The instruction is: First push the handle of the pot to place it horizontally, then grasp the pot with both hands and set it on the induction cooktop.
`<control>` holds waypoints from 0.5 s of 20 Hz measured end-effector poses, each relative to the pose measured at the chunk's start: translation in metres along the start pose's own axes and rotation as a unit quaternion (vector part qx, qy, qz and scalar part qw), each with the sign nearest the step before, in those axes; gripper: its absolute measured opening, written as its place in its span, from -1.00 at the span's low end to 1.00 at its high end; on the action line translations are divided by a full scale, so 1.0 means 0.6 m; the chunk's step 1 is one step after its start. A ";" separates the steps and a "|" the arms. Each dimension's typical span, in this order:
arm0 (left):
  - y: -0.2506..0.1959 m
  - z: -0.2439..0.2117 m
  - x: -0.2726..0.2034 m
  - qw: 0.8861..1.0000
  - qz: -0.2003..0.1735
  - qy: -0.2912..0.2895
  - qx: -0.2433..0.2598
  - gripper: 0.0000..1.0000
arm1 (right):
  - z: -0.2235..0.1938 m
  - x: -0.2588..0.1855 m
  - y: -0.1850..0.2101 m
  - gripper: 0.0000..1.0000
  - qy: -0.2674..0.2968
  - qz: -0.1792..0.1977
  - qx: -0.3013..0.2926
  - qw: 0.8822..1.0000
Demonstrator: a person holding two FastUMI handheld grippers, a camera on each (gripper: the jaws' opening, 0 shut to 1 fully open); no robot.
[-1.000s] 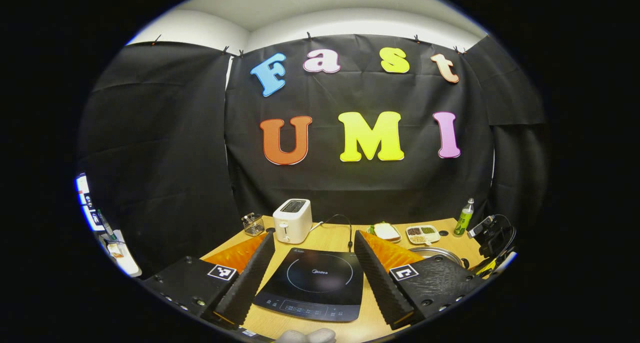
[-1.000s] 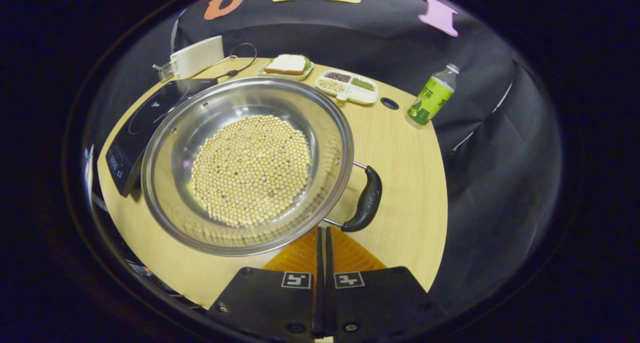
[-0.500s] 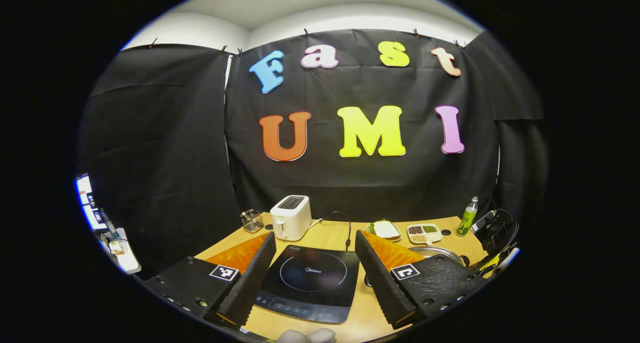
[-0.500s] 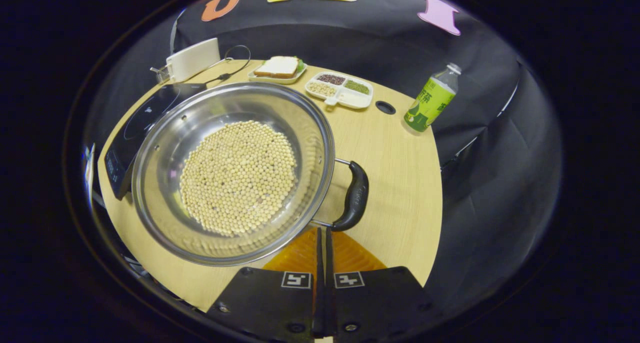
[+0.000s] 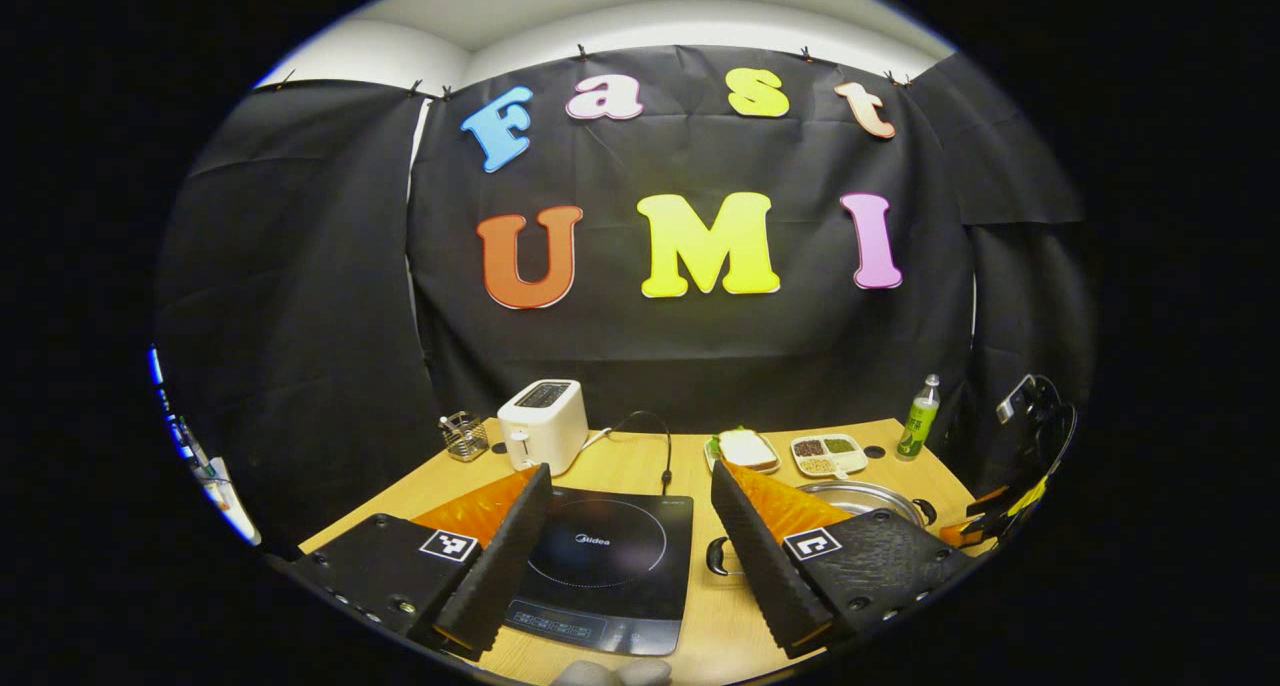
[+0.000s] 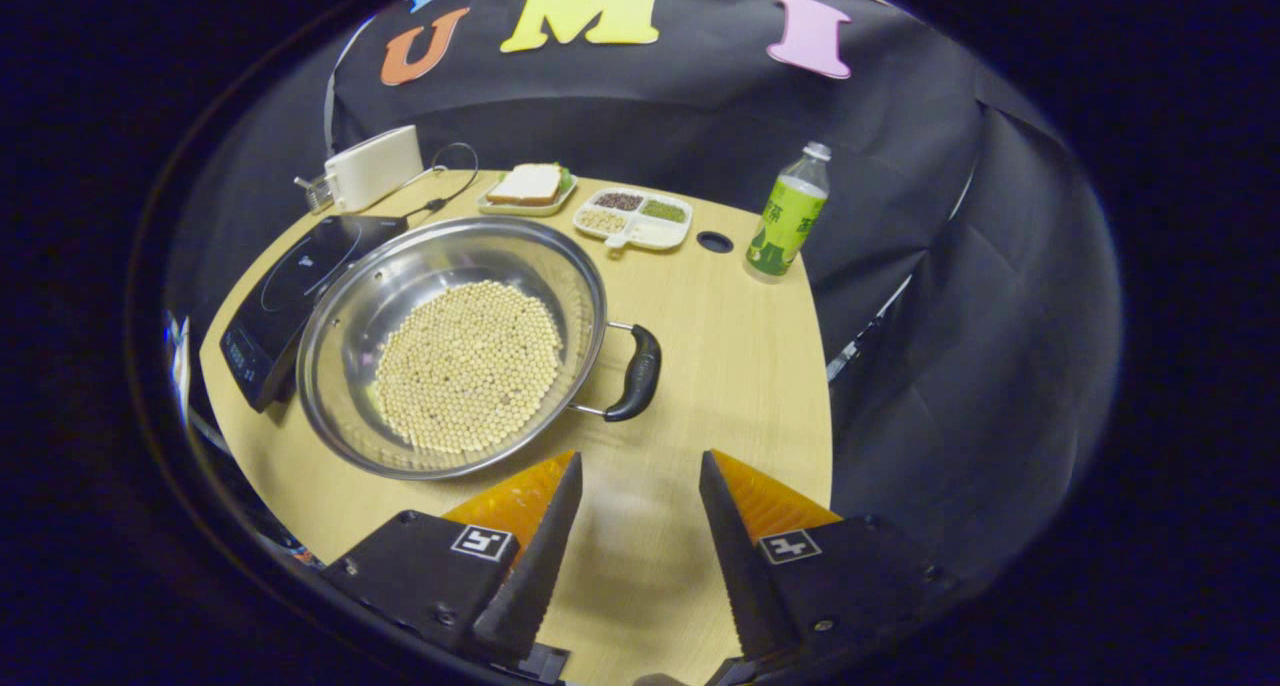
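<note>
- table [image 6: 740, 366]: light wood top, curved outer edge; a round hole [image 6: 715, 241] sits near its far side.
- room: black cloth hangs on all sides behind the table; a pale wall and ceiling show above the cloth in the left gripper view.
- cooktop [image 5: 600, 566]: black, flat on the table; it lies between the fingers of the left gripper [image 5: 630, 556]. in the right gripper view the cooktop [image 6: 290, 296] lies just beside the pot, on its left.
- pot [image 6: 455, 346]: steel, resting on the table to the right of the cooktop, holding a layer of pale beans [image 6: 468, 366]. its black handle [image 6: 638, 373] points right and lies level. in the left gripper view the pot [image 5: 865, 496] is partly hidden behind the right-hand finger.
- left gripper: jaws spread wide, holding nothing, above the near table edge.
- right gripper [image 6: 632, 541]: jaws spread, holding nothing, above bare table, near the handle but apart from it.
- far side of table: white toaster [image 5: 543, 426] with a wire basket [image 5: 463, 436] to its left, a black cable [image 5: 655, 446], a plate of bread [image 6: 528, 188], a divided tray [image 6: 633, 219] of grains, and a green bottle [image 6: 788, 216] standing upright.
</note>
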State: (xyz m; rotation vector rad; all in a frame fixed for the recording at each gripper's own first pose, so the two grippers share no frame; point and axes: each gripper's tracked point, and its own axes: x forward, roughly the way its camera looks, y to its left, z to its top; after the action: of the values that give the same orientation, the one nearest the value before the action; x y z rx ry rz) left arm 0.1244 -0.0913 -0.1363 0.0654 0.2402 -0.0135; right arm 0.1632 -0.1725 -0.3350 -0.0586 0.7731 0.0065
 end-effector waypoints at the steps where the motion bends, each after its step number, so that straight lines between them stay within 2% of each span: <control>1: -0.008 -0.008 0.005 1.000 -0.008 0.006 -0.002 0.90 | 0.003 -0.011 -0.004 0.57 -0.008 0.000 0.010 1.000; 2: -0.011 -0.015 0.011 1.000 -0.013 0.009 -0.005 0.92 | 0.010 -0.021 -0.005 0.65 -0.018 0.005 0.022 1.000; 5: -0.030 -0.037 0.033 0.999 -0.023 0.022 -0.005 0.91 | 0.025 -0.034 -0.002 0.63 -0.037 0.015 0.054 0.998; 7: -0.047 -0.060 0.047 0.999 -0.032 0.036 -0.009 0.91 | 0.031 -0.032 0.003 0.70 -0.042 0.020 0.059 0.997; 10: -0.069 -0.089 0.073 0.997 -0.040 0.058 -0.011 0.91 | 0.040 -0.019 0.011 0.68 -0.039 0.029 0.065 0.997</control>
State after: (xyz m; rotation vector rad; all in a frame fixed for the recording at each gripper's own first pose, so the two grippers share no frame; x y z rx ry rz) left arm 0.1534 -0.1294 -0.2014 0.0350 0.3582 -0.0877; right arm 0.1712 -0.1642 -0.3102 0.0876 0.6953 0.0131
